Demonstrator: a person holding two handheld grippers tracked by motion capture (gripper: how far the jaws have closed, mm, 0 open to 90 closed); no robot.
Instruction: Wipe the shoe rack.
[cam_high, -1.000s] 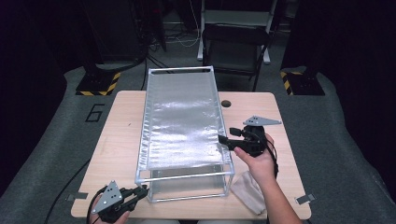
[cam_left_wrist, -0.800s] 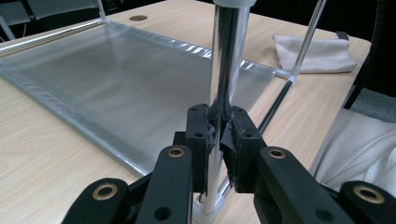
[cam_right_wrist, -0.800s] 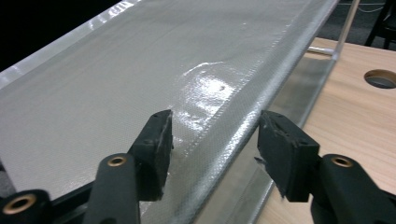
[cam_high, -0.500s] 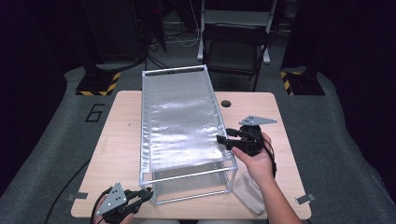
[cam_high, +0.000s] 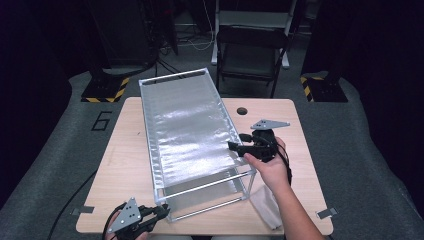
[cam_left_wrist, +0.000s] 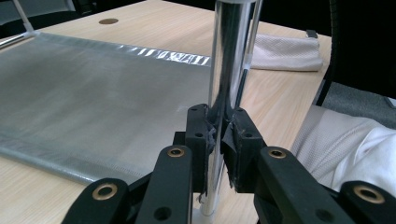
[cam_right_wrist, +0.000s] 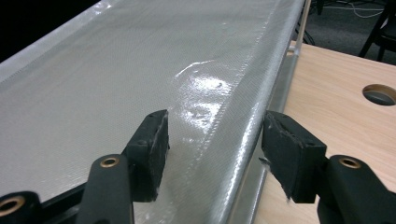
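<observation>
Wooden desk (cam_high: 125, 165) carries a metal rack (cam_high: 192, 130) with silvery mesh shelves (nothing on them). Left gripper (cam_left_wrist: 218, 140) clamps its near corner post (cam_left_wrist: 231, 60); right gripper (cam_right_wrist: 212, 140), jaws just opening, straddles the top shelf's edge. Left gripper view shows a white cloth (cam_left_wrist: 287, 51).

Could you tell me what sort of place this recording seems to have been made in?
Probably a lab or studio set up for recording handling work. A small wooden table stands on grey carpet bearing a number 6, with yellow-and-black hazard-striped bases and dark surroundings behind. A black chair and loose cables lie beyond.
</observation>
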